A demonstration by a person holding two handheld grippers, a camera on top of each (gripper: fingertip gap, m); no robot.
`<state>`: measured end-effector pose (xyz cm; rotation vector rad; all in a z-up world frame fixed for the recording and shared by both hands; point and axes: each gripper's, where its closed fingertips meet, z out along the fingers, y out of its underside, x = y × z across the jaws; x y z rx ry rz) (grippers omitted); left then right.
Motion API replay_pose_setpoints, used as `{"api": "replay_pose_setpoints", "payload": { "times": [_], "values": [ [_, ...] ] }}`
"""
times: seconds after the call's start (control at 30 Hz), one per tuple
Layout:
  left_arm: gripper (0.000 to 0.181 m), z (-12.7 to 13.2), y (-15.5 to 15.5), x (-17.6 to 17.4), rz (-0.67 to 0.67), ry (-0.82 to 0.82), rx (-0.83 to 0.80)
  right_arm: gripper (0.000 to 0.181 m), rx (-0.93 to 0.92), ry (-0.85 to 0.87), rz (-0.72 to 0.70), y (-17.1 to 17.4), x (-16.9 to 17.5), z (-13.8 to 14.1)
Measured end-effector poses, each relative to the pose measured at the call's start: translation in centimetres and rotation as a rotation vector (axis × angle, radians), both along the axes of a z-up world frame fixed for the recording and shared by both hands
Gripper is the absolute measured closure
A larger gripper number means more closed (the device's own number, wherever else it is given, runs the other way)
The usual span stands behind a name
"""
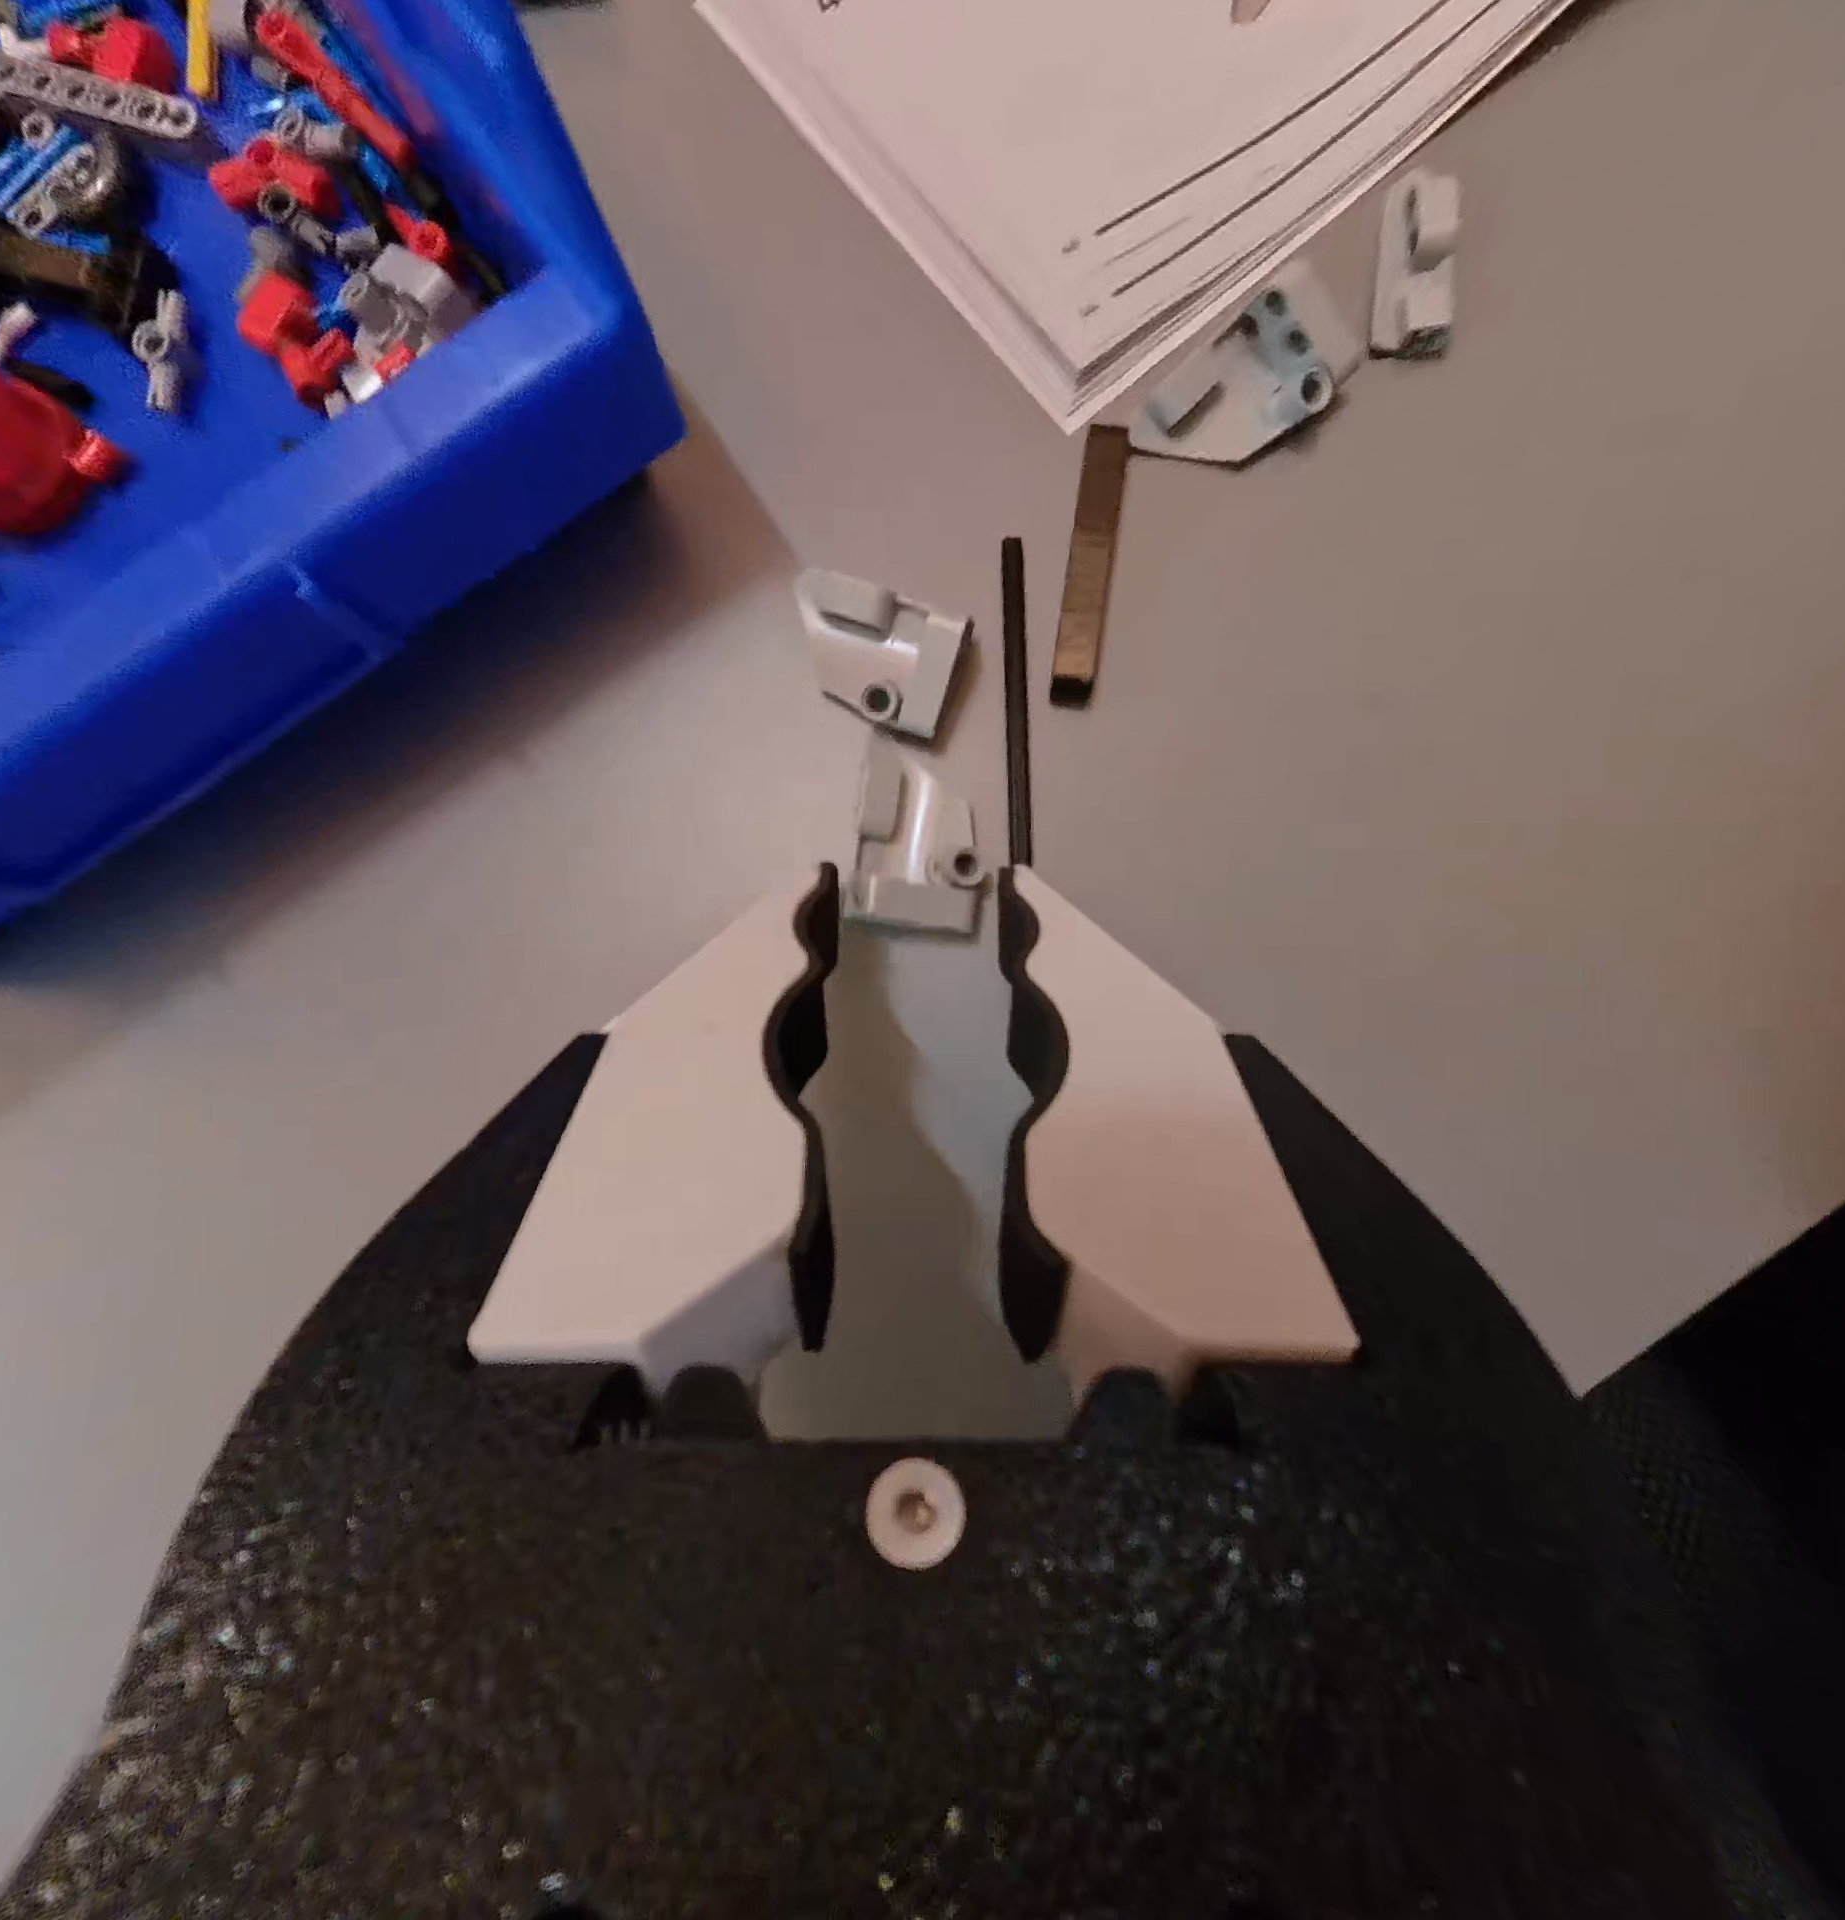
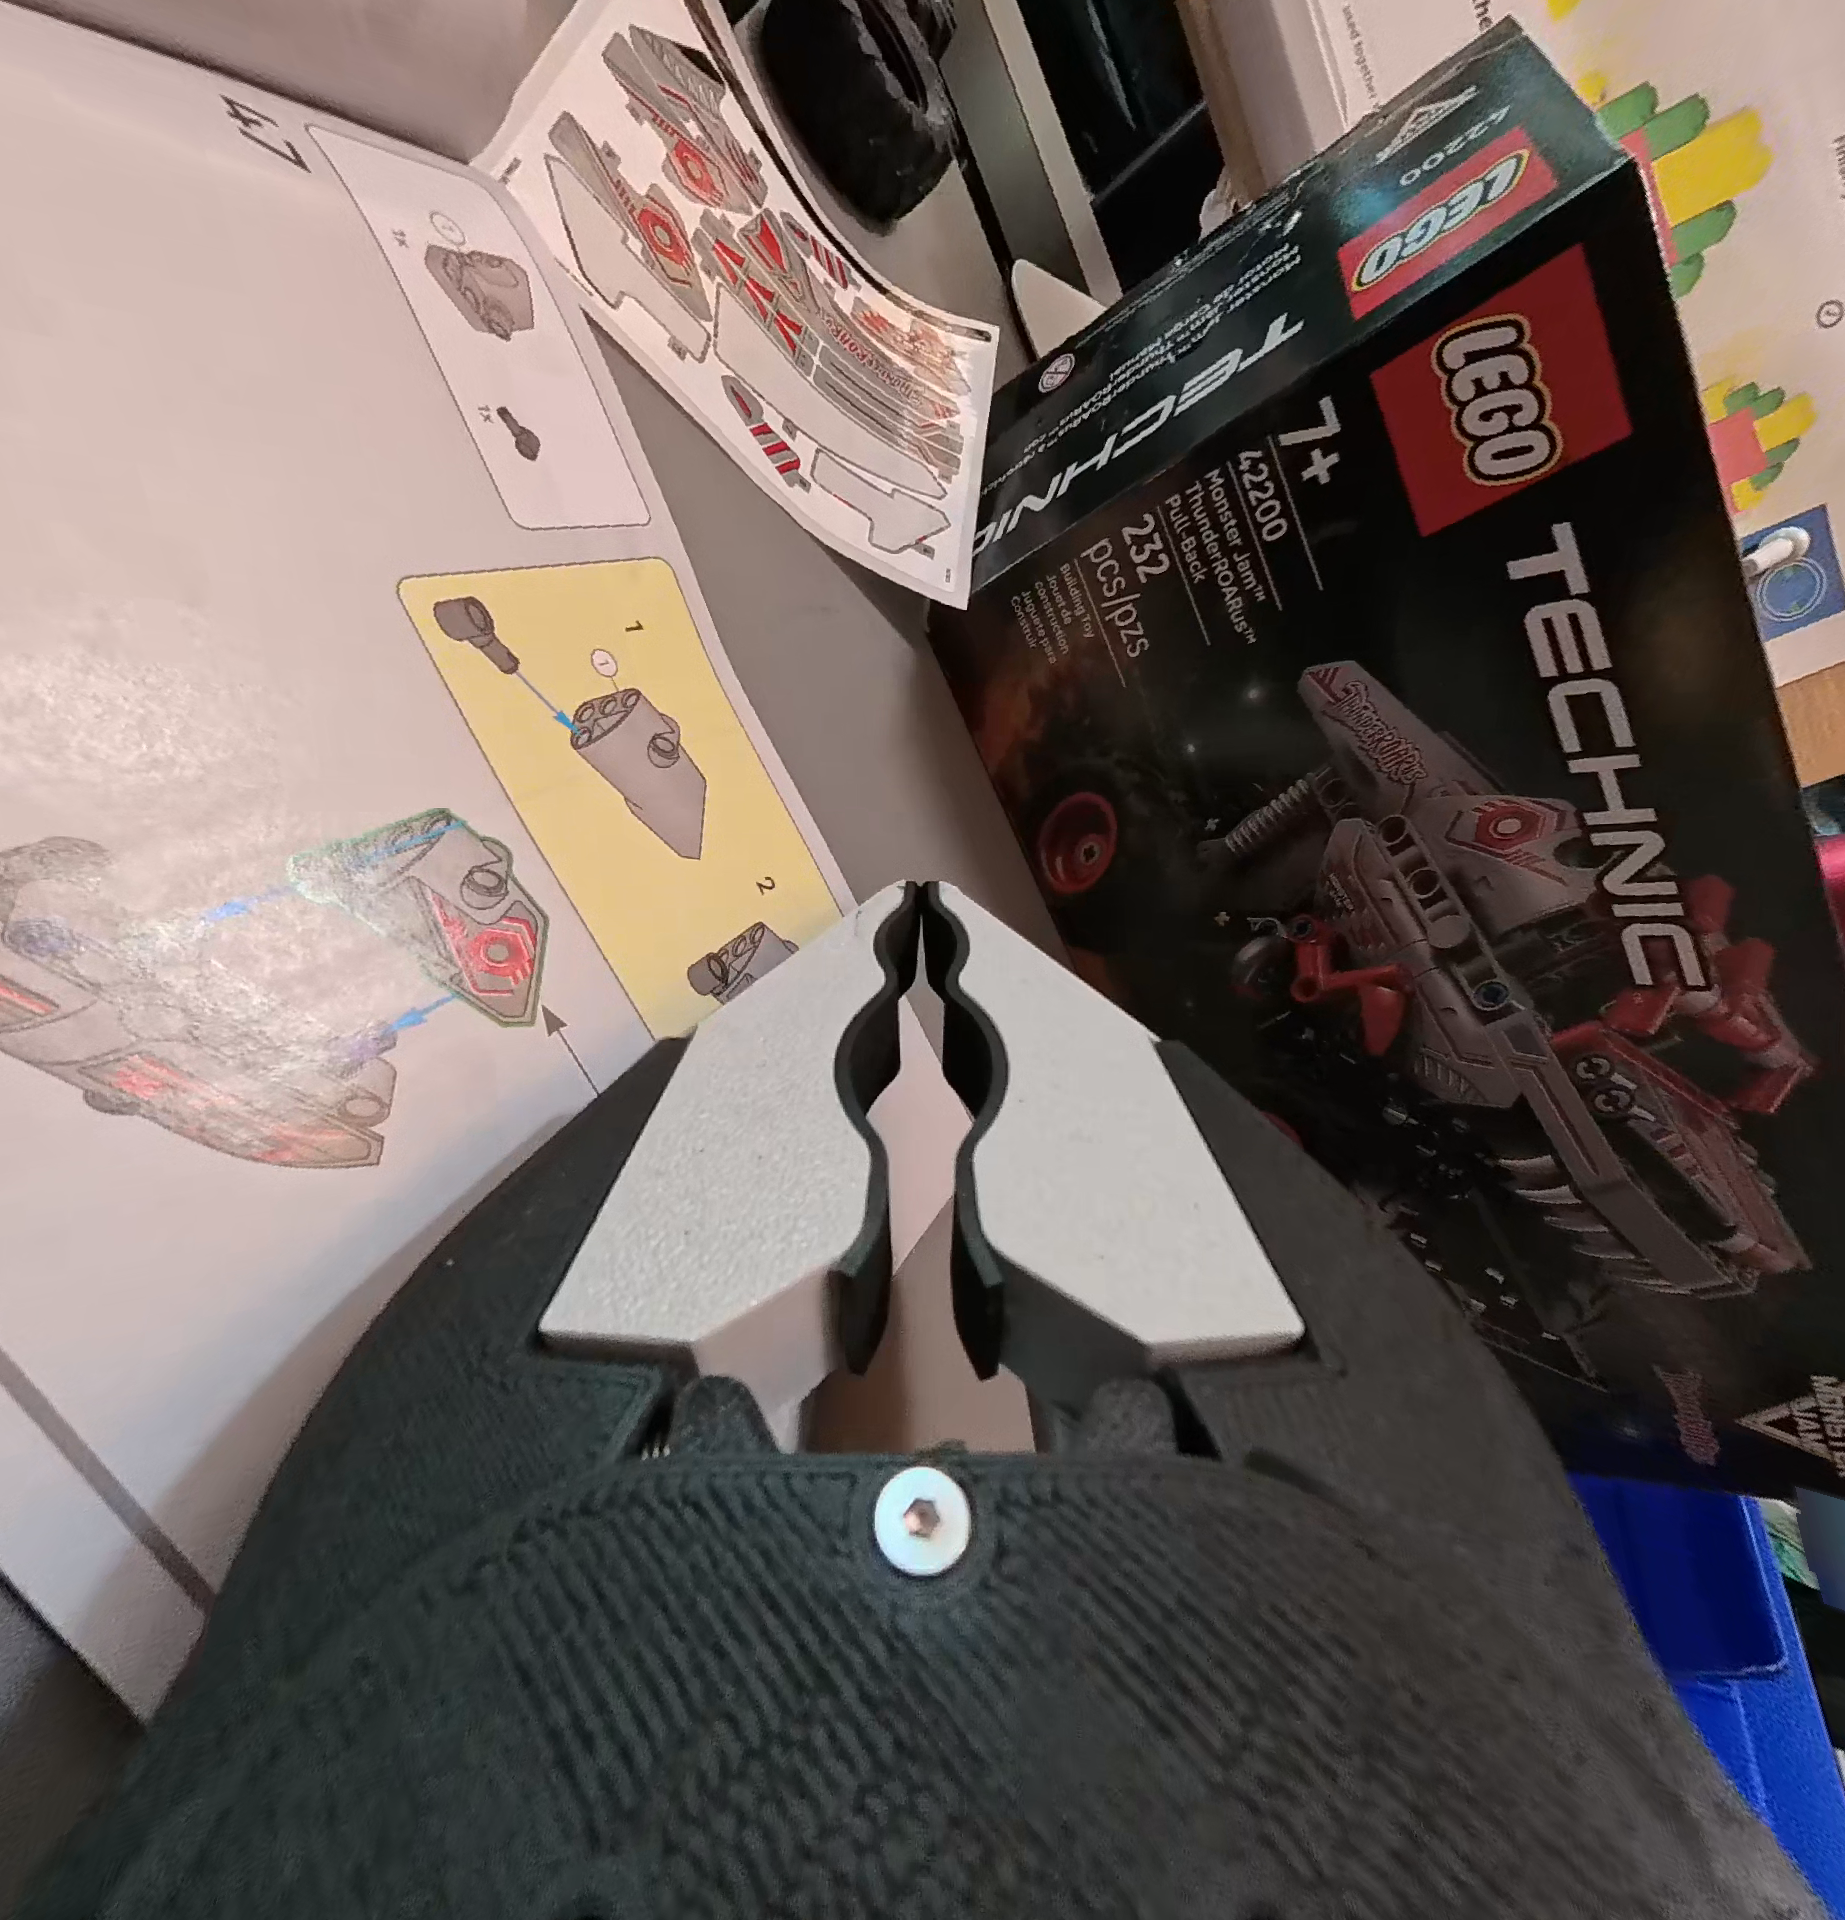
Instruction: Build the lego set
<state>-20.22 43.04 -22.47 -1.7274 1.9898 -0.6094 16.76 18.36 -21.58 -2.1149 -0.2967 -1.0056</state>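
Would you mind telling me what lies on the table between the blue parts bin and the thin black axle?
In the left wrist view, two light grey panel pieces lie between the blue bin and black axle; the nearer one sits at the open left gripper's tips.

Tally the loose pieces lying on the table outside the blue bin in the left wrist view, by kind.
Light grey panel pieces: 4
Thin black axle: 1
Dark flat bar: 1
Total: 6. The booklet overlaps one panel and may hide more.
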Motion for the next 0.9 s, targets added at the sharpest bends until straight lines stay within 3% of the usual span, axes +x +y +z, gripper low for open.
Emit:
{"api": "replay_pose_setpoints", "payload": {
  "times": [0.67,0.9],
  "values": [
    [0.158,-0.1,0.0,0.1,0.034,-0.086,-0.130,0.181,-0.010,-0.032,-0.009,-0.1,0.2,0.0],
    [0.158,3.9,-0.6,0.8,0.087,-0.232,-0.071,0.181,0.088,-0.017,0.016,-0.1,-0.3,1.5]
  ]
}}
